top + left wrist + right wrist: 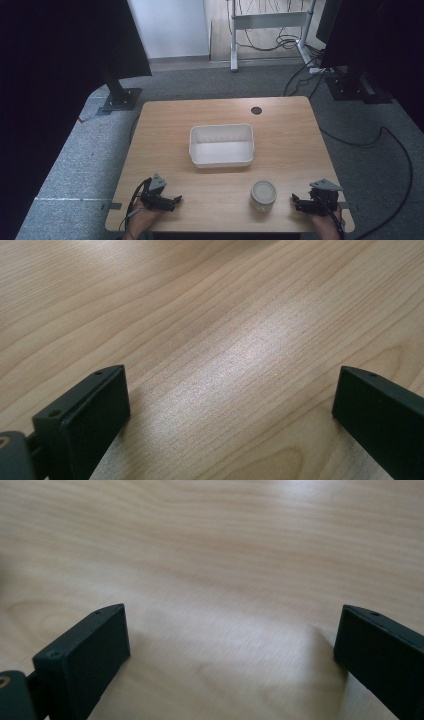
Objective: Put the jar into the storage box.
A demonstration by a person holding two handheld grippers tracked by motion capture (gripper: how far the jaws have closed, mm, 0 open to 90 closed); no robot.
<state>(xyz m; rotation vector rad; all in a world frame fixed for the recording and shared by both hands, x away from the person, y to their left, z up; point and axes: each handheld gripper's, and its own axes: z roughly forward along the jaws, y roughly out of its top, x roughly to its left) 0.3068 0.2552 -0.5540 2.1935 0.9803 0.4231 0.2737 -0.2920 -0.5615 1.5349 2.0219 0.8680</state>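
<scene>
A white rectangular bin sits in the middle of the wooden table, nothing visible inside it. A small glass jar with a pale lid stands near the front edge, right of centre. My left gripper rests at the front left of the table, pointing right, held by a hand. My right gripper lies at the front right, pointing left toward the jar, a short gap away from it. In the left gripper view the gripper is open over bare wood. In the right gripper view the gripper is open too, over bare wood.
A dark round cable hole is in the table's far edge. Black stands and cables lie on the grey carpet around the table. A white desk frame stands behind.
</scene>
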